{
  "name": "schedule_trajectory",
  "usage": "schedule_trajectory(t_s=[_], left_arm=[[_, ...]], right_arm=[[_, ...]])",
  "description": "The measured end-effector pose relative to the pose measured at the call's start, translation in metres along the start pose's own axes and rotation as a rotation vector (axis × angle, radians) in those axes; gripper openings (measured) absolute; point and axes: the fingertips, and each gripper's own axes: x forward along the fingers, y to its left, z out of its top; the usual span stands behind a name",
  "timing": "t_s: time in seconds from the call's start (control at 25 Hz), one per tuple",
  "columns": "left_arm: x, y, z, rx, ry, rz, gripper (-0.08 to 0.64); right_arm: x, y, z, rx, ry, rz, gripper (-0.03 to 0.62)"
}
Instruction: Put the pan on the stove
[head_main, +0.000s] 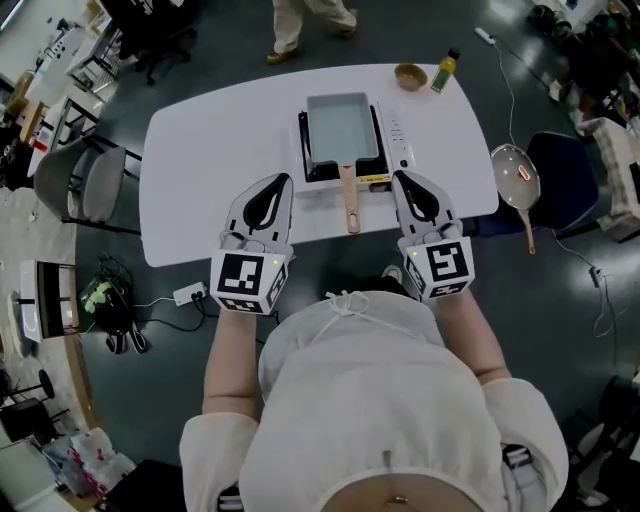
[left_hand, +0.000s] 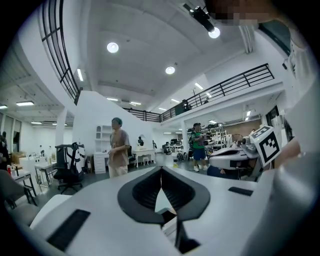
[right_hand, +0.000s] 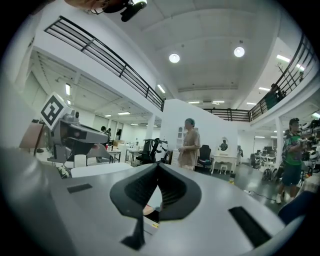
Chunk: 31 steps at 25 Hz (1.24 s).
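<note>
A rectangular pale-blue pan (head_main: 342, 128) with a wooden handle (head_main: 350, 205) sits on a portable stove (head_main: 398, 142) in the middle of the white table (head_main: 200, 150). The handle points toward me, between my two grippers. My left gripper (head_main: 284, 180) hovers over the table's front edge, left of the handle, jaws shut and empty. My right gripper (head_main: 397, 176) hovers right of the handle, also shut and empty. In both gripper views the jaws (left_hand: 161, 172) (right_hand: 159, 167) meet at the tips and tilt up toward the hall, with a sliver of the stove showing through the gap below.
A small brown bowl (head_main: 410, 76) and a yellow bottle (head_main: 445, 70) stand at the table's far right corner. A round frying pan (head_main: 515, 178) lies on a blue chair (head_main: 560, 170) to the right. A person (head_main: 300, 25) stands beyond the table; grey chairs (head_main: 85, 185) are left.
</note>
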Motion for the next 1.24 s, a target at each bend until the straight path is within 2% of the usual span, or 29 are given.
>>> schedule_trajectory(t_s=[0.12,0.28,0.48,0.76,1.04,1.24], left_arm=[[-0.001,0.003,0.005,-0.003,-0.017,0.012,0.021],[0.002,0.002,0.007,-0.040,-0.031,0.007,0.021],[0.003,0.000,0.004,-0.058,-0.019,0.006,0.021],[0.001,0.001,-0.003,-0.098,-0.006,-0.001,0.023],[-0.001,0.000,-0.002,-0.098,-0.008,-0.010,0.021],[-0.004,0.006,-0.004,-0.102,0.001,-0.001,0.023]], right_arm=[[-0.001,0.002,0.001,-0.001,0.007,0.022,0.003],[0.001,-0.003,0.002,0.043,0.029,0.038,0.003],[0.001,-0.003,0.000,-0.005,0.043,0.024,0.003],[0.004,0.005,-0.002,-0.017,0.030,0.032,0.002],[0.005,0.006,0.002,0.005,0.020,0.034,0.002],[0.009,0.008,0.004,-0.019,0.019,0.027,0.002]])
